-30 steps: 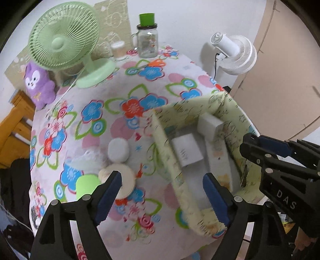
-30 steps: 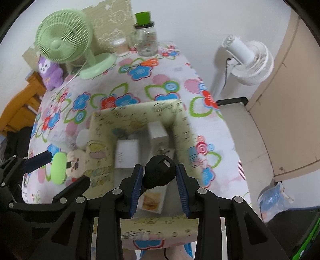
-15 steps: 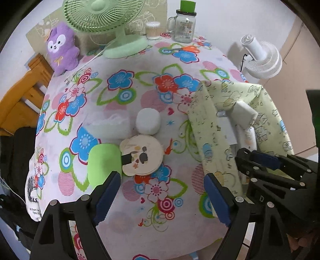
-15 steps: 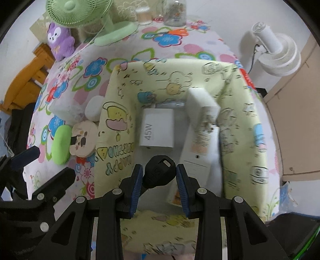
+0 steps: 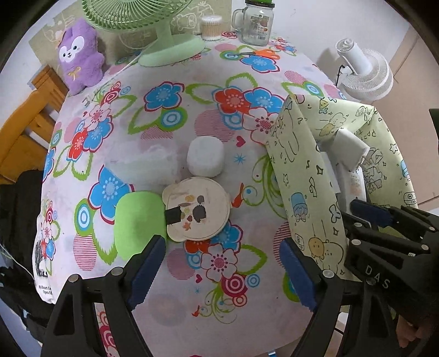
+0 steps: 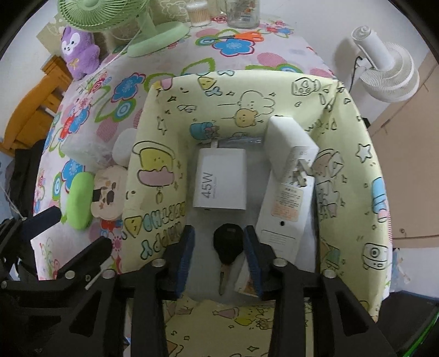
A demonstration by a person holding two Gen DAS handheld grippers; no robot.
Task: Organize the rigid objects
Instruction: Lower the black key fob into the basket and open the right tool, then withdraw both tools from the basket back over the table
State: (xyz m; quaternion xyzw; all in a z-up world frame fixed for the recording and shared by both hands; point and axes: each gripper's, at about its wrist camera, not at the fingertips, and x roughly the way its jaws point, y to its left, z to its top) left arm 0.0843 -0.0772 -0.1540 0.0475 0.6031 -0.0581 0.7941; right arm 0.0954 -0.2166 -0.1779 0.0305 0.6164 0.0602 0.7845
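My right gripper (image 6: 219, 244) is open inside the yellow-green fabric bin (image 6: 354, 153). A black car key (image 6: 227, 244) lies on the bin floor between the fingers, free of both pads. The bin also holds a white 45W charger box (image 6: 219, 178), a long white box (image 6: 285, 211) and a white block (image 6: 288, 137). My left gripper (image 5: 219, 272) is open and empty above the tablecloth. Just beyond it lie a round cream case (image 5: 196, 210), a green oval case (image 5: 138, 219) and a white round jar (image 5: 205, 160).
The bin (image 5: 301, 175) stands at the table's right edge. A clear plastic box (image 5: 142, 162), a green fan (image 5: 164, 41), a purple plush (image 5: 81, 60), a cotton-swab jar (image 5: 211, 27), a glass mug (image 5: 255, 24) and scissors (image 5: 258, 53) stand farther back. A white fan (image 5: 365, 74) is beyond the table.
My right gripper has lowered into the bin and opened, letting the black key drop to the bin floor. My left gripper has moved closer over the round case and green case.
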